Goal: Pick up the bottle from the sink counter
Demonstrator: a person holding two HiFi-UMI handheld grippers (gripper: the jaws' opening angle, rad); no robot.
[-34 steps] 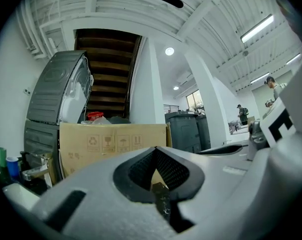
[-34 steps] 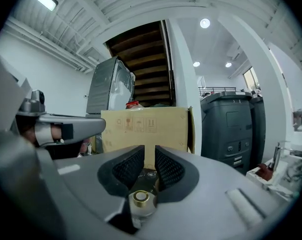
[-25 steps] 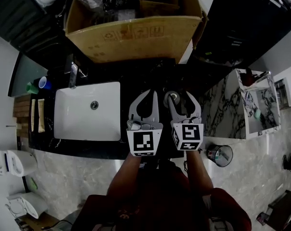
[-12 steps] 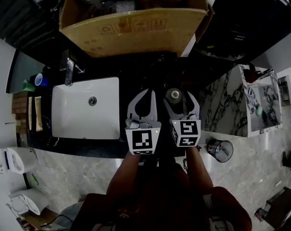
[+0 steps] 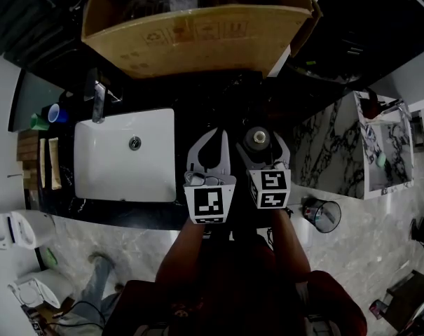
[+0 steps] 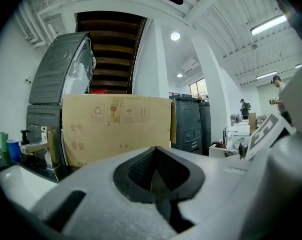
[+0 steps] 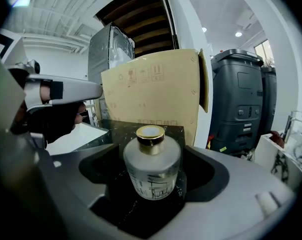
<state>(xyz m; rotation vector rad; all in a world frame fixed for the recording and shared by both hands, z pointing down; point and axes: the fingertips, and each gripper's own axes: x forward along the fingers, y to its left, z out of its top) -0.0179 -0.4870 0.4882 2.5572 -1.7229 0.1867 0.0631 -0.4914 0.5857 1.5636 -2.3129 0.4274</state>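
A round frosted-glass bottle with a gold cap stands upright on the black marble counter. My right gripper is open around it; its jaws have just been opening, and a gap shows on both sides of the glass. From above, the bottle sits between the right gripper's spread fingers. My left gripper hovers beside it on the left, over the counter near the sink, and holds nothing. Its dark pads meet in the left gripper view, so it is shut.
A white sink basin with a chrome faucet lies left of the grippers. A large cardboard box stands behind the counter. Blue and green cups sit at the far left. A small bin stands on the floor at right.
The right gripper's jaws have spread wider around the bottle. Both grippers stay side by side at the counter, and the left one remains shut.
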